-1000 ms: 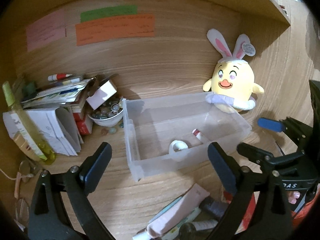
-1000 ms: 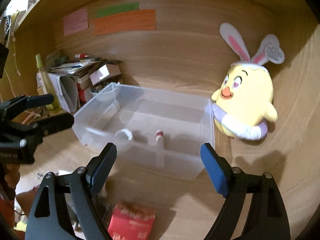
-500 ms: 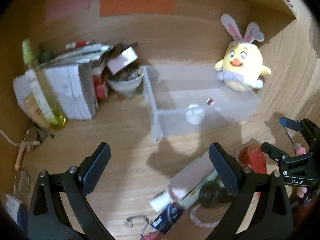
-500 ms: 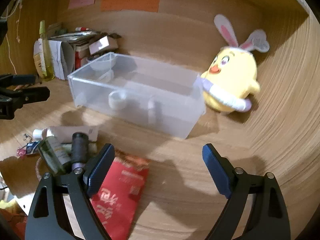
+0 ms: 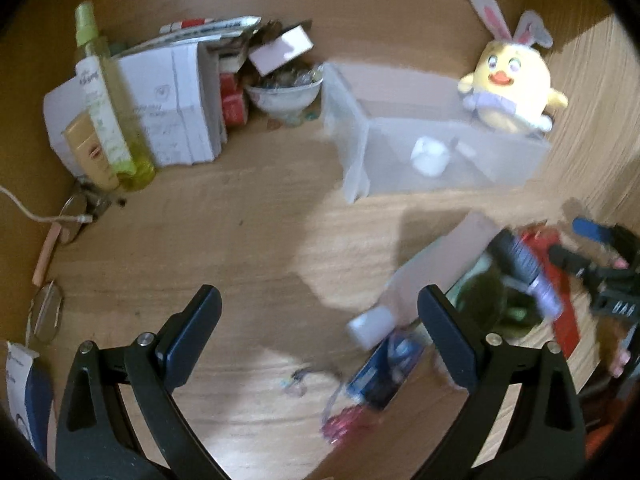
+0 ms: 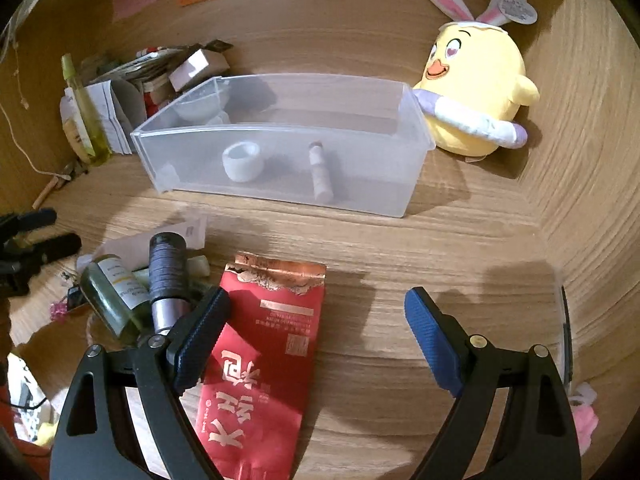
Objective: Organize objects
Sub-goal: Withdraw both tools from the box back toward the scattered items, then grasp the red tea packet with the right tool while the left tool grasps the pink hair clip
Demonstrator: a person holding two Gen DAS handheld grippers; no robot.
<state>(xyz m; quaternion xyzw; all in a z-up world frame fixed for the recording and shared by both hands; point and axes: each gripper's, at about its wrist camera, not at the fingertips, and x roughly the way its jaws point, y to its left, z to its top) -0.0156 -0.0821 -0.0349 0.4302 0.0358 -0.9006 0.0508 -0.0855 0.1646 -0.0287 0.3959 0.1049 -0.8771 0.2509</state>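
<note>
A clear plastic bin sits on the wooden desk and holds a white tape roll and a small white tube. In front of it lie a red foil packet, a green bottle, a grey-capped bottle and a pale pink tube. My right gripper is open and empty above the red packet. My left gripper is open and empty, above the desk left of the pile.
A yellow bunny-eared plush leans at the bin's right end. Papers, boxes, a bowl of small items and a yellow spray bottle crowd the back left. Glasses and a cord lie at the left.
Both grippers have pulled back from the bin toward the desk's front, so the pile of bottles, tube and red packet has come into view. Both stay open.
</note>
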